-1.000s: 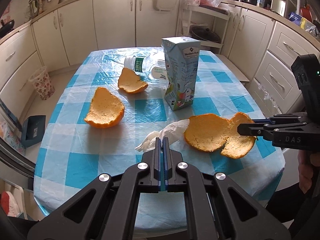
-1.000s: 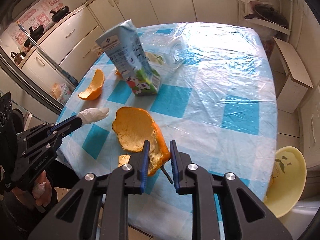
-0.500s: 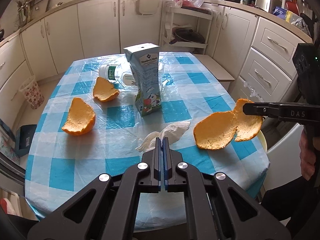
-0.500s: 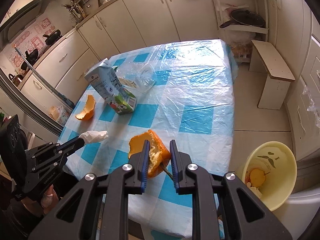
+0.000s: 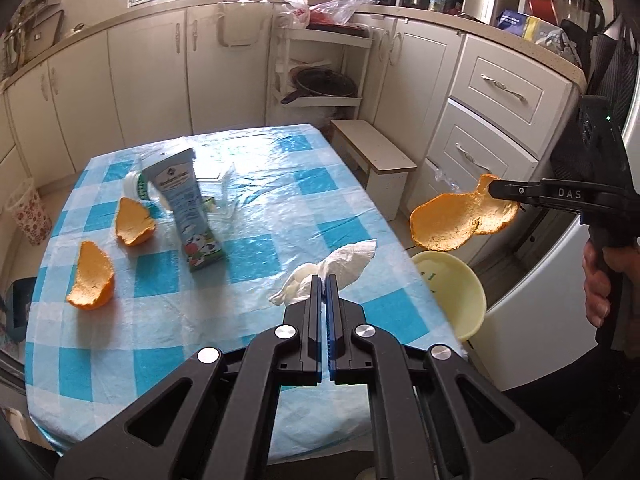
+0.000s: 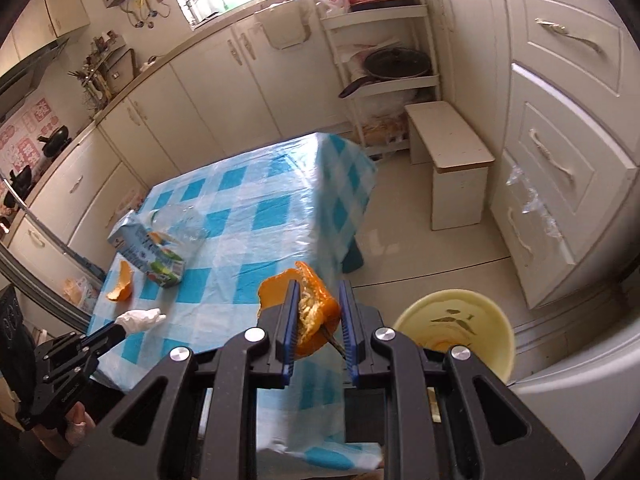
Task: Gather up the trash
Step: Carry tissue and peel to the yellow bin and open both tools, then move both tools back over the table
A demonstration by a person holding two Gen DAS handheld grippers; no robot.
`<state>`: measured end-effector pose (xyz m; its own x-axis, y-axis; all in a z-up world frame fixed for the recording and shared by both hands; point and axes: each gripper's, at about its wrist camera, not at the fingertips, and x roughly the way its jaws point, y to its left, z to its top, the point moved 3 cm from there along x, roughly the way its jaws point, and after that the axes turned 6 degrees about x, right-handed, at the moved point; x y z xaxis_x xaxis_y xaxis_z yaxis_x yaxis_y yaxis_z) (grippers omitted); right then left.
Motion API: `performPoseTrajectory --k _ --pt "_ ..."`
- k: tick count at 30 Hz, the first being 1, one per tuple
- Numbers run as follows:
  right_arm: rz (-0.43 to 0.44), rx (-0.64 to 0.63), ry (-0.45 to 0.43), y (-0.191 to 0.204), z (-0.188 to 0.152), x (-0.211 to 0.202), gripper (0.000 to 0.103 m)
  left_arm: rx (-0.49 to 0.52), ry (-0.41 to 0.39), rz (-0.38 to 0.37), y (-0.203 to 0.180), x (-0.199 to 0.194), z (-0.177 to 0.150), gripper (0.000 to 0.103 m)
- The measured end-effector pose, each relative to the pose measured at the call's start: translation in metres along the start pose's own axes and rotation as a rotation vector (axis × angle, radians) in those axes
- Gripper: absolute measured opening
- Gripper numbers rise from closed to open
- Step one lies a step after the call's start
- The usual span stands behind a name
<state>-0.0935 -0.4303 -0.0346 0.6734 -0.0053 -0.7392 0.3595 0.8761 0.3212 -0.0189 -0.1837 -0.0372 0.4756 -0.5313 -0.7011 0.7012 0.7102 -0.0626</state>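
Note:
My right gripper (image 6: 319, 286) is shut on a large orange peel (image 6: 310, 312) and holds it in the air past the table's right edge, above and left of the yellow bin (image 6: 456, 330). In the left wrist view the peel (image 5: 460, 220) hangs from the right gripper (image 5: 494, 190) over the bin (image 5: 454, 292). My left gripper (image 5: 323, 278) is shut on a crumpled white tissue (image 5: 336, 266), held over the table; it also shows in the right wrist view (image 6: 140, 318).
On the blue checked tablecloth (image 5: 260, 184) stand a milk carton (image 5: 186, 212), two more orange peels (image 5: 92, 276) (image 5: 132, 222) and a lying plastic bottle (image 5: 138, 188). A low white stool (image 5: 374, 152) and drawers (image 5: 492, 128) are to the right.
My right gripper has lifted the large peel off the table and carried it right, over the yellow bin. My left gripper has risen with the tissue still in it.

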Motion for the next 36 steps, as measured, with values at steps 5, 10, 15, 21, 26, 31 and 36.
performPoseTrajectory --k 5,10,15,21,26,31,36 --pt "-0.157 -0.014 -0.01 -0.033 0.006 -0.006 0.021 0.037 -0.004 -0.072 -0.043 0.011 0.017 0.003" --pt "-0.31 -0.076 0.108 -0.063 0.0 0.021 0.021 0.073 0.015 -0.148 -0.094 0.034 0.031 0.003" --pt "-0.312 0.053 0.163 -0.103 -0.001 0.035 0.04 0.109 0.06 -0.197 -0.141 0.068 0.036 0.003" --pt "-0.195 0.193 -0.075 -0.108 0.026 -0.014 0.057 0.124 0.115 -0.235 -0.184 0.106 0.035 0.003" --pt "-0.09 0.26 -0.186 -0.105 0.038 -0.036 0.059 0.133 0.148 -0.22 -0.212 0.138 0.036 0.003" --pt "-0.061 0.303 -0.236 -0.11 0.046 -0.041 0.059 0.147 0.193 -0.175 -0.238 0.177 0.038 0.007" --pt "-0.042 0.336 -0.25 -0.114 0.05 -0.042 0.06 0.183 0.182 -0.139 -0.255 0.184 0.04 0.043"
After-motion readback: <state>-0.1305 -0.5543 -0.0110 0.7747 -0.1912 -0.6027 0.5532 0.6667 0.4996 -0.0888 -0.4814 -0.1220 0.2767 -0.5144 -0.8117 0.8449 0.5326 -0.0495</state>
